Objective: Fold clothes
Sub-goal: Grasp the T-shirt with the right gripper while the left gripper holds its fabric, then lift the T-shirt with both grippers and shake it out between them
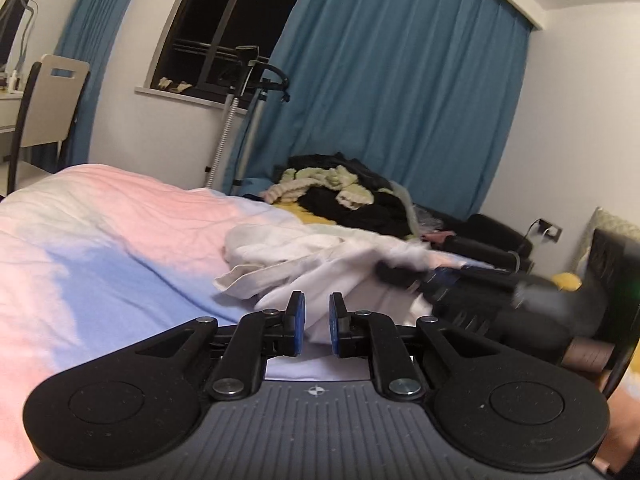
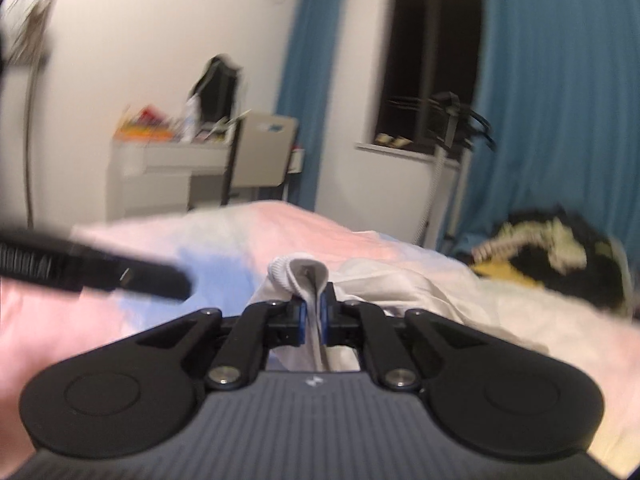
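Right hand-held gripper [image 2: 313, 318] pinches the white garment [image 2: 304, 276]; left hand-held gripper [image 1: 317, 322] slightly apart, empty. Folding barely begun; pile [image 1: 344, 196] waits.

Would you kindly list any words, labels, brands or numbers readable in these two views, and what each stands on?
No readable words in either view.
Left gripper: only a small round crosshair mark on its grey body.
Right gripper: a small white logo, too blurred to read.
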Motion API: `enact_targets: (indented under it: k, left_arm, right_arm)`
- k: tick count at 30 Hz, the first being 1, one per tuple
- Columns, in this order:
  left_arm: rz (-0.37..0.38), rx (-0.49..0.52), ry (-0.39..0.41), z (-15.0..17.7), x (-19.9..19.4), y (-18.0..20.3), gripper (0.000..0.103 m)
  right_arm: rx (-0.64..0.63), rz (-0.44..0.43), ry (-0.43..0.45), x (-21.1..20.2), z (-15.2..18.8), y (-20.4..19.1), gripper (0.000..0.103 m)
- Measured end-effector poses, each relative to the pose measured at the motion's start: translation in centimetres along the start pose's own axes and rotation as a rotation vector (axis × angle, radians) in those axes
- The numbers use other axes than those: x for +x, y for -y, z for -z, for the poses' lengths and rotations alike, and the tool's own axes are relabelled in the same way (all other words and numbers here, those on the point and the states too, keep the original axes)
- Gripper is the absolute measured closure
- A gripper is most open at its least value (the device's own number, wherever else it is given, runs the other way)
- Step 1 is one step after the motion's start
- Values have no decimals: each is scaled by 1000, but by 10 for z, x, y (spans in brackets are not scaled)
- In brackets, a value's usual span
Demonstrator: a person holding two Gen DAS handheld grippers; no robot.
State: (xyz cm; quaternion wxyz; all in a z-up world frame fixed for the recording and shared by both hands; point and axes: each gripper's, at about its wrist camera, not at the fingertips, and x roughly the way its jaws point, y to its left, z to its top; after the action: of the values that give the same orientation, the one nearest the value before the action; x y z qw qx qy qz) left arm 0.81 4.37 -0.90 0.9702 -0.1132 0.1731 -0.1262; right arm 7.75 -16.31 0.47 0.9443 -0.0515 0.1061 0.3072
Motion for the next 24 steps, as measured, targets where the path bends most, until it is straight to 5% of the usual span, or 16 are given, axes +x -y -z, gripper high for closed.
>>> enact_targets:
  k: [7,11,15,19,24]
  left_arm:
    - [20,111,-57,15,15,24,70]
    - [57,162,-122,28,39,43,68]
    - [104,234,-142,43,66,69,54]
    - [152,306,-137,61,95,94,54]
    - [68,261,-121,70,129,102,54]
  right_arm:
    - [314,23,-25,-16,-10,50,96]
    - [649,-60,-70,-29,1,96,96]
    - [906,-125,-86,-40,21,137,97]
    - [1035,-151,-37,-55,29,153,97]
    - [1045,-138,-16,-61,32,154,98]
